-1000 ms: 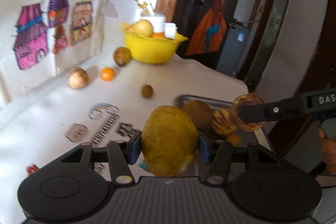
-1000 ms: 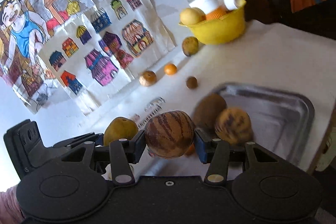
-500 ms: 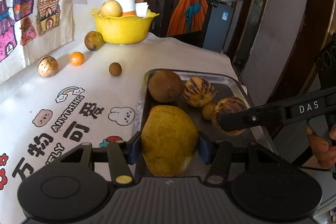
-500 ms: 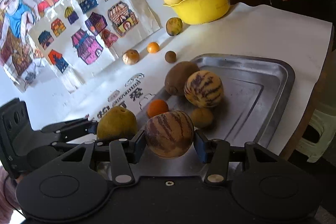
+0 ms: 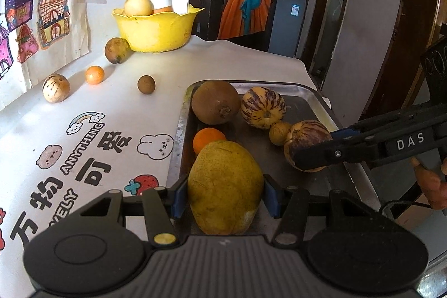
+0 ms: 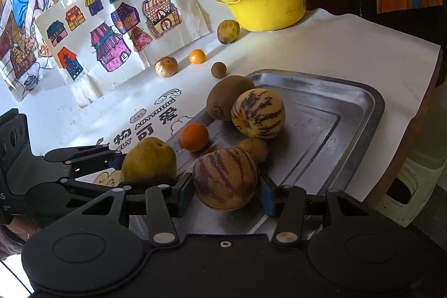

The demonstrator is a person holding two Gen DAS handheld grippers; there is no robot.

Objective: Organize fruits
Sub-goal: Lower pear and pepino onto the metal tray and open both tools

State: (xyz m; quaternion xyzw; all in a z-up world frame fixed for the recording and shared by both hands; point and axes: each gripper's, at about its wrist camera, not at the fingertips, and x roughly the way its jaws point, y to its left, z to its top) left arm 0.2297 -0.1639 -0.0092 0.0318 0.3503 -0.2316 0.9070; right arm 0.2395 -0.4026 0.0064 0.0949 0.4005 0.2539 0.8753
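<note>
Left gripper (image 5: 225, 196): clamped on the yellow-green pear (image 5: 225, 187), pads pressing both flanks, long axis of the fruit running along the gripper's pointing line, 6 to 12 o'clock in the left wrist view. Pear poised over the near left corner of the metal tray (image 5: 321, 99), tray floor directly beneath; whether fruit and floor touch, not determinable. Small orange (image 5: 208, 138) just beyond at 11 o'clock, close to the pear's far end. Brown round fruit (image 5: 215, 102) further out at 12 o'clock, striped melon (image 5: 263, 107) at 1 o'clock, small yellow fruit (image 5: 280, 132) beside it.

Right gripper (image 6: 226, 196): clamped on the dark-striped melon (image 6: 225, 178), pads on both sides, fruit roundish with no marked long axis. Held over the near middle of the tray, small yellow fruit touching or nearly touching at 1 o'clock.

Governing relation: each held fruit directly above tray floor, release straight down judged sufficient. Pear nearer the tray's left rim; risk judged of rolling against the orange on release.

Outstanding on the desk (image 5: 237, 60) at 10 to 11 o'clock from the left gripper, well apart: four loose fruits near the yellow bowl (image 5: 156, 30).
</note>
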